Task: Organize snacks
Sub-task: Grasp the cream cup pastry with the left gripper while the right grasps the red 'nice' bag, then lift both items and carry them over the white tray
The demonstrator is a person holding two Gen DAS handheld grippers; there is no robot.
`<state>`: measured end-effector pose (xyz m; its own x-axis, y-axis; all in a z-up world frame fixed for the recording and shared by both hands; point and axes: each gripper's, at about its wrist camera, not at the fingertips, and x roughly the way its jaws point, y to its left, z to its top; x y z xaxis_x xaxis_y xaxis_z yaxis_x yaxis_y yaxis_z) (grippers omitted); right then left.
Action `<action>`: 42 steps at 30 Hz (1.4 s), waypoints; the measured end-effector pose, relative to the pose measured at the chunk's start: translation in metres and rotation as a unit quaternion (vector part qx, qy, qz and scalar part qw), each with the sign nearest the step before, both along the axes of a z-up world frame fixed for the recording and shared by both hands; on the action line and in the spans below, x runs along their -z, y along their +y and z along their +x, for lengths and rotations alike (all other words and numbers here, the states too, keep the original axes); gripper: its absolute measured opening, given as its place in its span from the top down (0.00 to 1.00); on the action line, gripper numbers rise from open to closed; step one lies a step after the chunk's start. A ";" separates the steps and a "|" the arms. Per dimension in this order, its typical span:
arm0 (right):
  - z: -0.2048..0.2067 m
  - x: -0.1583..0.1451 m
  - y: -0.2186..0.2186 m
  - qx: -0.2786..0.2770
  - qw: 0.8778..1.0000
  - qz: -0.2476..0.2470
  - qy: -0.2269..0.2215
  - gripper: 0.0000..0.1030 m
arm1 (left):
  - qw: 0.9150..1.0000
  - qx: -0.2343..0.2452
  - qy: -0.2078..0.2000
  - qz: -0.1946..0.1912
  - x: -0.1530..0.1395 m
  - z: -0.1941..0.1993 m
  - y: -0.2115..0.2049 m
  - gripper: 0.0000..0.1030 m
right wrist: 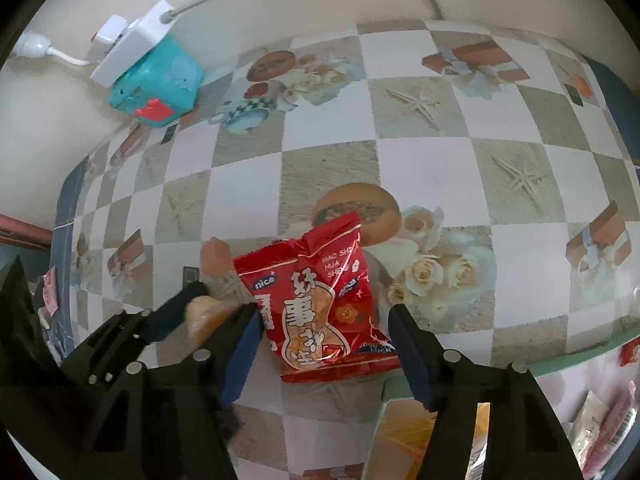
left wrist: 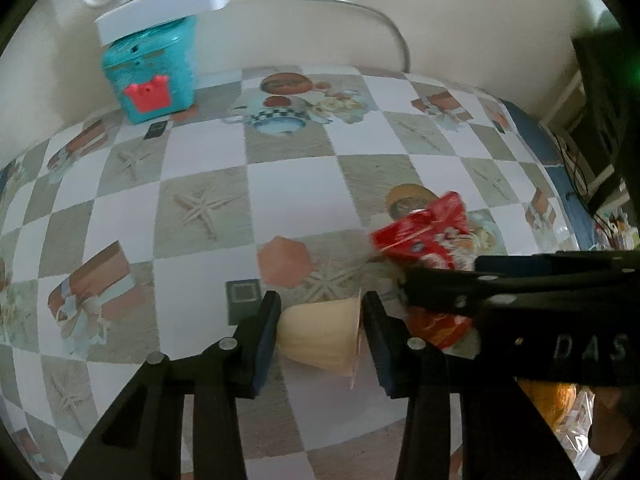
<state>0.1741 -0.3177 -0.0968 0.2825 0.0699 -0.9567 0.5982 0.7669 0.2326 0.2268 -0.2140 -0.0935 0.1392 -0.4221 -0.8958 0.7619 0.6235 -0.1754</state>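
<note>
My left gripper is shut on a cream jelly cup, which lies on its side between the two pads just above the table. In the right wrist view the same cup shows at the left, held by the left gripper's dark fingers. My right gripper is open, its blue pads on either side of a red peanut snack bag lying flat on the table. That bag also shows in the left wrist view, partly hidden behind the right gripper's black body.
A checkered patterned tablecloth covers the table. A teal toy box with a white power strip on top stands at the back left by the wall. A clear container with orange packets and more packets sit at the near right.
</note>
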 end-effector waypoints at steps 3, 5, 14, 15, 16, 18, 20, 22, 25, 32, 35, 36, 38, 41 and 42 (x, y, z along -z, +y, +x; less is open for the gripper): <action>-0.003 0.001 -0.001 0.002 1.000 -0.002 0.003 0.44 | 1.000 -0.016 0.001 0.013 -0.001 0.003 0.007 0.58; -0.004 0.001 0.000 0.002 1.000 -0.005 0.001 0.45 | 0.999 -0.028 0.006 0.018 0.000 0.005 0.011 0.58; -0.006 -0.012 0.018 -0.005 0.999 -0.039 -0.002 0.48 | 0.995 -0.096 0.025 0.032 0.003 -0.005 0.034 0.58; -0.007 -0.016 0.021 -0.007 0.999 -0.043 -0.005 0.48 | 0.993 -0.106 0.030 0.030 0.003 -0.006 0.038 0.58; -0.008 -0.019 0.024 -0.008 0.999 -0.045 -0.008 0.48 | 0.993 -0.112 0.033 0.029 0.002 -0.006 0.041 0.58; -0.010 -0.027 0.029 -0.014 0.998 -0.051 -0.015 0.48 | 0.990 -0.129 0.041 0.027 0.002 -0.008 0.048 0.59; -0.016 -0.036 0.035 -0.020 0.998 -0.056 -0.018 0.48 | 0.989 -0.140 0.048 0.027 0.002 -0.009 0.054 0.59; -0.016 -0.039 0.042 -0.022 0.998 -0.057 -0.020 0.48 | 0.987 -0.150 0.051 0.029 0.002 -0.011 0.060 0.59; -0.024 -0.046 0.051 -0.028 0.997 -0.062 -0.023 0.48 | 0.985 -0.163 0.057 0.028 0.002 -0.015 0.068 0.59; -0.042 -0.052 0.064 -0.025 0.997 -0.063 -0.026 0.48 | 0.981 -0.181 0.059 0.027 0.004 -0.025 0.081 0.59; -0.050 -0.056 0.068 -0.022 0.997 -0.064 -0.031 0.48 | 0.980 -0.186 0.057 0.030 0.004 -0.030 0.084 0.59; -0.053 -0.059 0.070 -0.020 0.997 -0.065 -0.033 0.48 | 0.980 -0.187 0.056 0.033 0.004 -0.031 0.084 0.59; -0.059 -0.065 0.073 -0.019 0.997 -0.070 -0.039 0.48 | 0.979 -0.194 0.056 0.038 0.004 -0.035 0.086 0.59; -0.068 -0.074 0.079 -0.016 0.996 -0.075 -0.052 0.48 | 0.975 -0.208 0.067 0.034 0.003 -0.040 0.094 0.60; -0.073 -0.078 0.081 -0.012 0.995 -0.077 -0.055 0.48 | 0.974 -0.211 0.074 0.030 0.003 -0.042 0.097 0.60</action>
